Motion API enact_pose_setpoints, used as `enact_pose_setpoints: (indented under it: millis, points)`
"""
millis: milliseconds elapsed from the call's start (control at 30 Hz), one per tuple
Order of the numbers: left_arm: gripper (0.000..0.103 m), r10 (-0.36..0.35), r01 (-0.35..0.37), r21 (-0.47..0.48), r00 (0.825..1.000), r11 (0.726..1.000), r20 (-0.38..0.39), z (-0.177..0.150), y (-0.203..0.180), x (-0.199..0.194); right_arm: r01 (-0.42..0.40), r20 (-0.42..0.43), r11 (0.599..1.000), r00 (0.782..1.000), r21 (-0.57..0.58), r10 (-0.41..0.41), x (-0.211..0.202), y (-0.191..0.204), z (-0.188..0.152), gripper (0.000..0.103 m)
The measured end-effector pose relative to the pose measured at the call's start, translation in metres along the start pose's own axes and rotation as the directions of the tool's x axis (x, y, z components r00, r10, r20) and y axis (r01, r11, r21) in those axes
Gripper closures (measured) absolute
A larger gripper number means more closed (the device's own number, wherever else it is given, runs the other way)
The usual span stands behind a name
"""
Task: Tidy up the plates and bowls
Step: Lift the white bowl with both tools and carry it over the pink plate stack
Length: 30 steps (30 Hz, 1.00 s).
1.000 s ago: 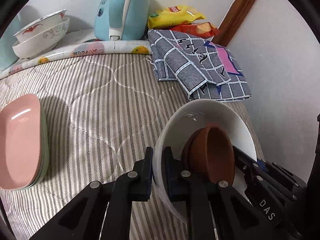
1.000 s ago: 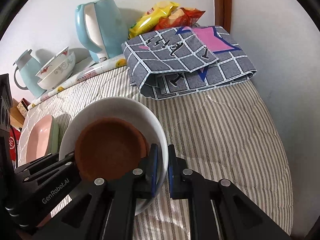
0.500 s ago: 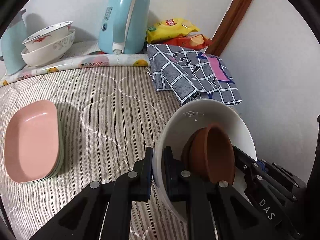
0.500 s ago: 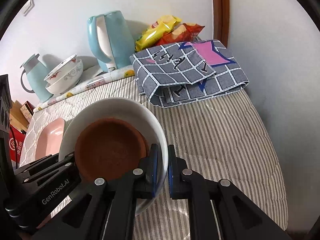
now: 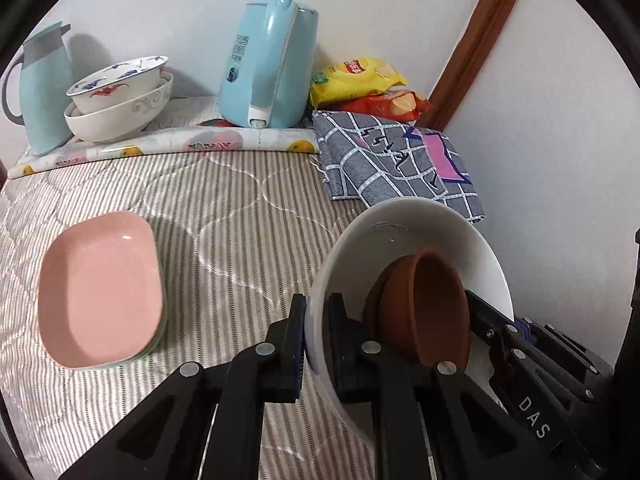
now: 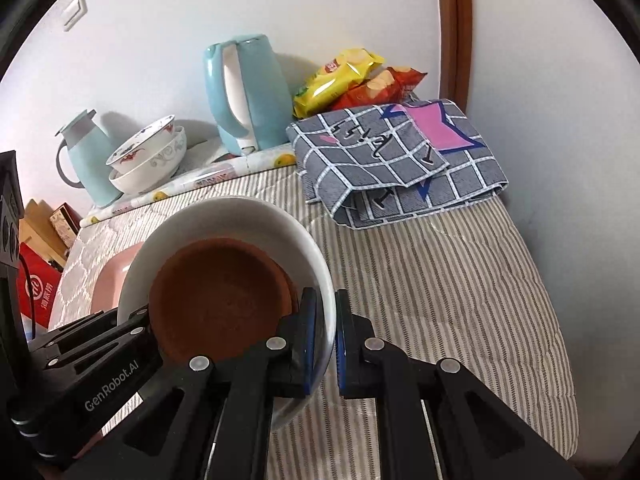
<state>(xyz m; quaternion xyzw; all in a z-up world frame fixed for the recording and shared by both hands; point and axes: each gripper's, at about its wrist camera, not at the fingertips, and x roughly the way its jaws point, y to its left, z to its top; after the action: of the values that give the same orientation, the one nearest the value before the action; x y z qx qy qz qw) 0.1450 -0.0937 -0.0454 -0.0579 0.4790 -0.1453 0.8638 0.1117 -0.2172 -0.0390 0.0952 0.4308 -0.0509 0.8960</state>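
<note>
A white bowl (image 5: 404, 232) (image 6: 224, 216) hangs above the striped bed cover with a brown bowl (image 5: 428, 308) (image 6: 220, 296) nested inside it. My left gripper (image 5: 318, 320) is shut on the white bowl's left rim. My right gripper (image 6: 326, 324) is shut on its opposite rim. Each gripper shows in the other's view beside the brown bowl. A pink dish (image 5: 100, 288) (image 6: 114, 284) sits on top of a pale green one at the left of the cover. Two patterned white bowls (image 5: 120, 100) (image 6: 150, 160) stand stacked at the back.
A light blue kettle (image 5: 272, 68) (image 6: 244, 92) and a blue jug (image 5: 40, 84) (image 6: 84, 156) stand along the back wall. Snack bags (image 5: 360, 84) (image 6: 348, 76) and a folded grey checked cloth (image 5: 396, 160) (image 6: 400, 160) lie at the back right. The wall closes in on the right.
Both grippers have risen and drawn back with the white bowl held between them. More of the bed, the pink dish and the back wall has come into view.
</note>
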Motion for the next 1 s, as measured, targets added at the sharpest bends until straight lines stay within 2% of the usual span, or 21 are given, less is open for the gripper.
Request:
enact_pose_setpoints:
  millis: [1000]
  points:
    - [0.092,0.075,-0.070,-0.095,0.996,0.993,0.049,0.015,0.079,-0.033,-0.092,0.007,0.992,0.996,-0.089,0.093,0.009,0.084,0.017,0.095]
